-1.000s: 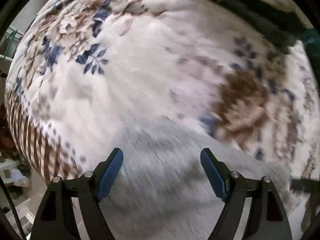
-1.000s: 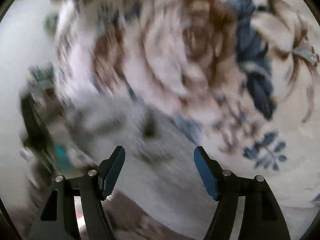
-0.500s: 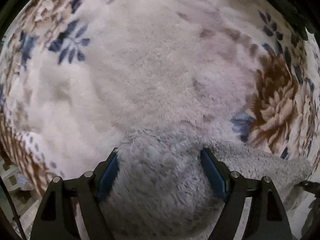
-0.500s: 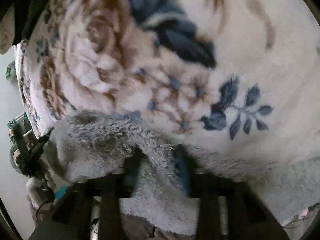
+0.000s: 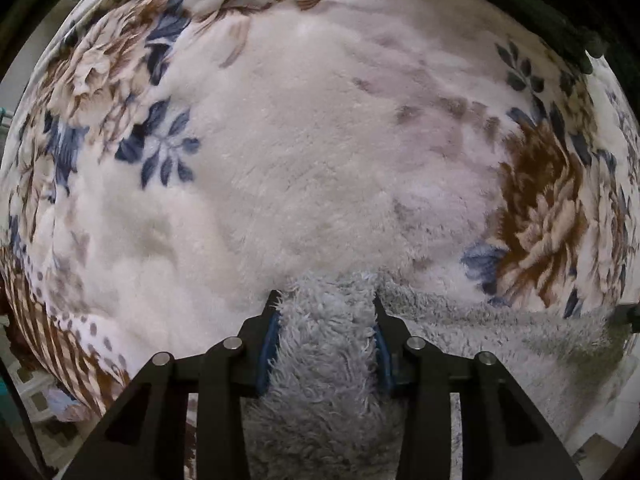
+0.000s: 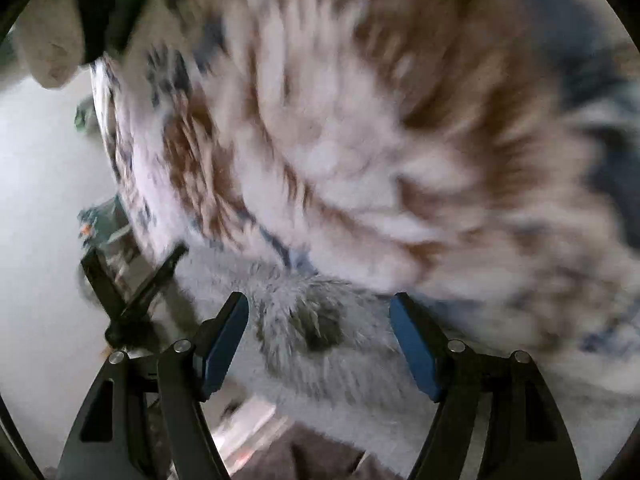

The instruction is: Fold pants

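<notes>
The pants (image 5: 472,332) are grey and fluffy and lie at the near edge of a floral blanket (image 5: 304,152). My left gripper (image 5: 325,312) is shut on a bunched fold of the pants, which fills the gap between its blue pads. In the right wrist view, which is blurred by motion, my right gripper (image 6: 320,312) is open, with the grey pants (image 6: 316,328) lying below and between its spread fingers. The left gripper's black frame (image 6: 136,280) shows at the left of that view.
The cream blanket with brown and blue flowers covers the whole bed surface. Its striped edge (image 5: 52,336) hangs at the lower left. A pale floor (image 6: 36,208) and small items (image 6: 100,224) lie beyond the bed edge. A dark object (image 5: 552,12) runs along the far right.
My left gripper has closed on the pants fold. My right gripper, shut on the pants half a second ago, has opened and is moving fast.
</notes>
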{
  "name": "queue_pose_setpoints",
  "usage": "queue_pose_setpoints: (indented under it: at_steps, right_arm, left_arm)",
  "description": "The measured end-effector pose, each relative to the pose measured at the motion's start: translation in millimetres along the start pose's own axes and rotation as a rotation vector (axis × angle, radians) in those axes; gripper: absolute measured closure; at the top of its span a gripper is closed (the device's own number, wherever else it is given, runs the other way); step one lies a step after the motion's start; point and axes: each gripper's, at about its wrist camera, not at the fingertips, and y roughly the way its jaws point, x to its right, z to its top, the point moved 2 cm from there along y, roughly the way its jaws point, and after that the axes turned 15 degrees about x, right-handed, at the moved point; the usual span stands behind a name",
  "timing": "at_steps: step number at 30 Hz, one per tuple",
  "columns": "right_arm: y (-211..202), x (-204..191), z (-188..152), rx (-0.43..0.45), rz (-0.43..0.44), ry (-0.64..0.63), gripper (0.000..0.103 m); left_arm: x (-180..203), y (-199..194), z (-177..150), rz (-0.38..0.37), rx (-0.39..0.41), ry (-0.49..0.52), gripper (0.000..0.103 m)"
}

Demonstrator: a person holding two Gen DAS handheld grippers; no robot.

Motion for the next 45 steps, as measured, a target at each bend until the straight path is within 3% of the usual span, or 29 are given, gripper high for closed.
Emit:
queue_pose_setpoints:
  at_steps: [4, 6, 10, 13, 15, 18, 20, 26, 30, 31, 34, 37, 40, 42, 44, 45]
  right_arm:
    - [18, -31, -35, -0.153, -0.01, -0.21, 0.028]
    - [19, -31, -63, -0.243, 0.017, -0.239, 0.028]
    - [33, -24, -93, -0.311, -0.014, -0.297, 0.027]
    - [36, -16, -87, -0.235, -0.005, -0.219, 0.028]
    - [23, -9, -81, -0.165, 0.056, -0.133, 0.028]
    - [-1, 6, -83, -0.089, 0.15, 0.023, 0.028]
    - [-9, 21, -86, -0.061, 0.179, 0.116, 0.028]
    - [14, 50, -88, -0.079, 0.209, 0.326, 0.027]
    - [26, 43, -82, -0.054, 0.148, 0.319, 0.026]
    - [25, 37, -81, -0.04, 0.134, 0.305, 0.029]
    - [18, 21, -84, -0.016, 0.076, 0.243, 0.048]
    - [12, 10, -89, -0.012, -0.038, 0.166, 0.048]
    - [22, 7, -91, -0.022, -0.051, 0.171, 0.046]
    - [33, 7, -92, -0.006, -0.093, 0.146, 0.05]
    - [16, 4, -87, 0.062, -0.166, 0.08, 0.097]
    - [13, -3, -83, 0.102, -0.166, 0.064, 0.097]
  left_arm:
    - [-5, -8, -5, -0.011, 0.006, -0.013, 0.066]
    - [-5, -12, -9, -0.015, 0.009, -0.015, 0.066]
    - [-11, -28, -14, -0.017, 0.005, -0.033, 0.063]
    - [-3, -61, -9, -0.013, 0.007, -0.063, 0.061]
    - [-1, -82, -11, -0.006, 0.027, -0.068, 0.06]
    - [5, -111, -16, -0.001, 0.073, -0.07, 0.053]
    - [14, -122, -18, -0.007, 0.084, -0.059, 0.043]
    - [39, -118, -7, -0.062, 0.105, -0.004, 0.043]
    - [64, -92, -14, -0.104, 0.059, 0.033, 0.043]
    - [71, -85, -18, -0.101, 0.046, 0.052, 0.043]
    - [79, -74, -26, -0.098, 0.022, 0.073, 0.043]
    - [81, -69, -31, -0.088, 0.012, 0.086, 0.043]
    - [80, -64, -32, -0.078, 0.008, 0.096, 0.043]
    - [80, -60, -33, -0.069, 0.002, 0.106, 0.043]
    - [80, -58, -32, -0.063, 0.001, 0.113, 0.043]
    - [80, -56, -32, -0.06, 0.002, 0.116, 0.043]
